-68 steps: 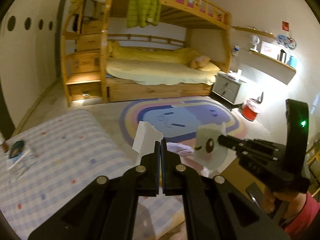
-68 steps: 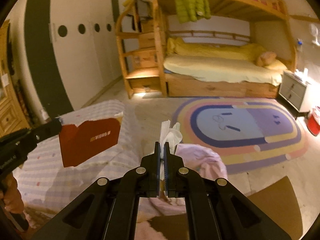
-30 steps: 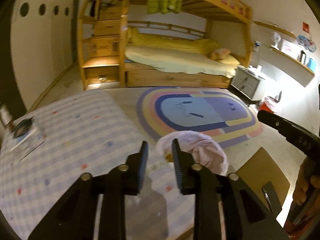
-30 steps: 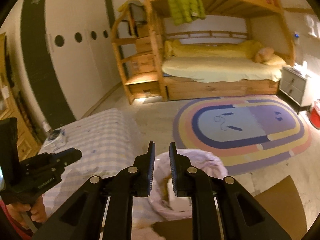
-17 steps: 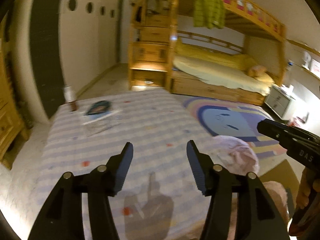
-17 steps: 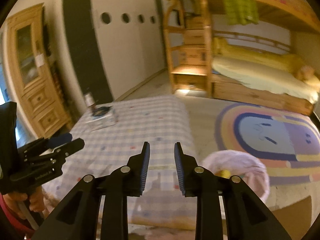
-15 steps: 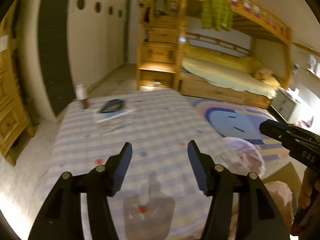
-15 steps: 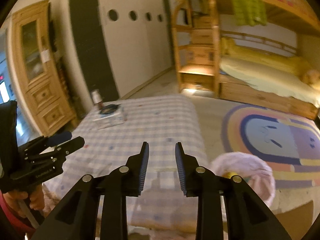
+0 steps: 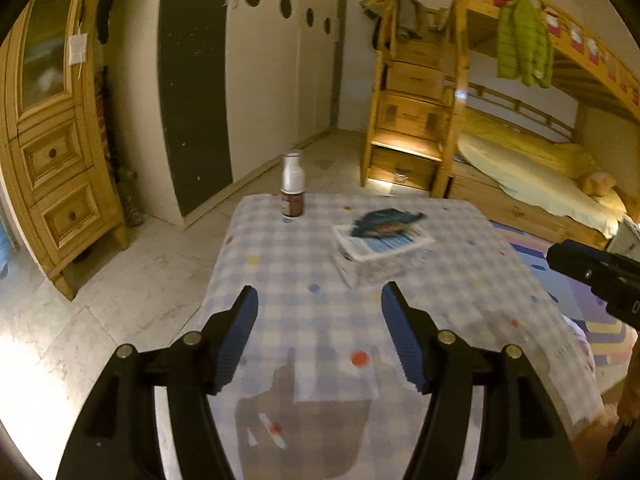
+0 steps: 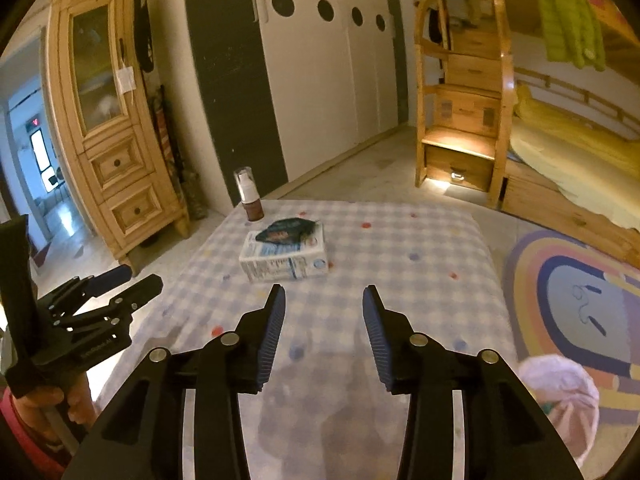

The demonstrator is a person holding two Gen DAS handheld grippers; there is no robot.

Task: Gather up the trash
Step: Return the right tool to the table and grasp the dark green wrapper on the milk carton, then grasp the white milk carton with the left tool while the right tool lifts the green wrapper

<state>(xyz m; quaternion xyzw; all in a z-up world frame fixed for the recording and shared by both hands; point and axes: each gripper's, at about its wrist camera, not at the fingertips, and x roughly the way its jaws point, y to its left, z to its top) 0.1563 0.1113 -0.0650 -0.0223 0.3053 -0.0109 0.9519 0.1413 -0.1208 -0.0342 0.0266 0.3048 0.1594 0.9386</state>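
Note:
A white carton (image 9: 380,254) with a dark crumpled wrapper (image 9: 382,222) on top lies on the checked tablecloth (image 9: 320,320); the right wrist view shows the carton (image 10: 286,258) and wrapper (image 10: 288,228) too. A brown pump bottle (image 9: 293,192) stands at the far edge, also seen in the right wrist view (image 10: 250,198). My left gripper (image 9: 318,312) is open and empty, short of the carton. My right gripper (image 10: 324,312) is open and empty, also short of it. A pink trash bag (image 10: 560,392) sits at the table's right.
A wooden cabinet (image 10: 112,128) stands left, white wardrobe doors (image 10: 320,80) behind. A bunk bed with wooden stairs (image 10: 464,112) is at right, a rainbow rug (image 10: 576,296) on the floor. The left gripper shows in the right wrist view (image 10: 136,280).
Both grippers let go of their trash over the pink bag, opened, and swung left toward the carton and bottle. Both jaws have opened wider.

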